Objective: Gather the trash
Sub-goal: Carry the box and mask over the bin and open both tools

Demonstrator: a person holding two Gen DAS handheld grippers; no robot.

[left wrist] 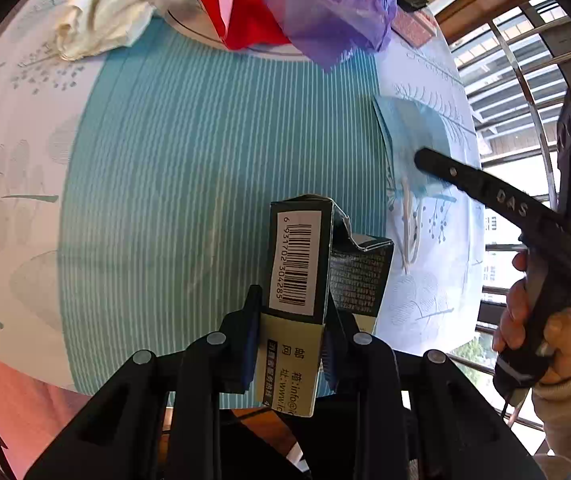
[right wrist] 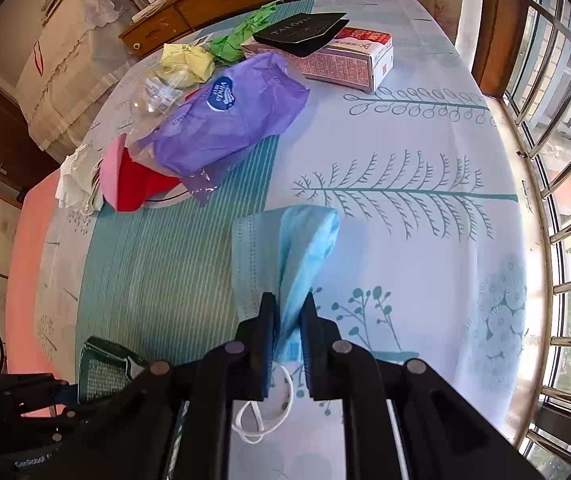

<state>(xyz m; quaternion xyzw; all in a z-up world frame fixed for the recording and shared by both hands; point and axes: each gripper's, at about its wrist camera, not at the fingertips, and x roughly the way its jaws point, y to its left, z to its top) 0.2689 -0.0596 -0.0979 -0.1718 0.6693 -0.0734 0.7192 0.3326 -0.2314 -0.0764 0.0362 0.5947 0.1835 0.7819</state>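
Note:
A dark carton [left wrist: 301, 248] with a white barcode label and a torn top stands tilted above the teal-striped tablecloth [left wrist: 189, 168]; my left gripper [left wrist: 293, 304] is shut on its lower part. The same carton [right wrist: 101, 372] shows at the lower left of the right wrist view. A light blue face mask [right wrist: 285, 248] bunches up between the pads of my right gripper [right wrist: 288, 300], which is shut on it. Its white ear loop [right wrist: 263, 420] hangs below the fingers. In the left wrist view the right gripper [left wrist: 425, 158] touches the mask [left wrist: 409, 132] at the table's right side.
Further back lies a pile: a purple plastic wrapper [right wrist: 225, 120], red paper [right wrist: 137, 184], white tissue [right wrist: 77, 180], a clear plastic piece [right wrist: 153, 96], yellow [right wrist: 185, 62] and green [right wrist: 241, 36] crumpled paper, a pink carton [right wrist: 349, 56] under a black card [right wrist: 301, 32]. Window bars [right wrist: 565, 160] run along the right.

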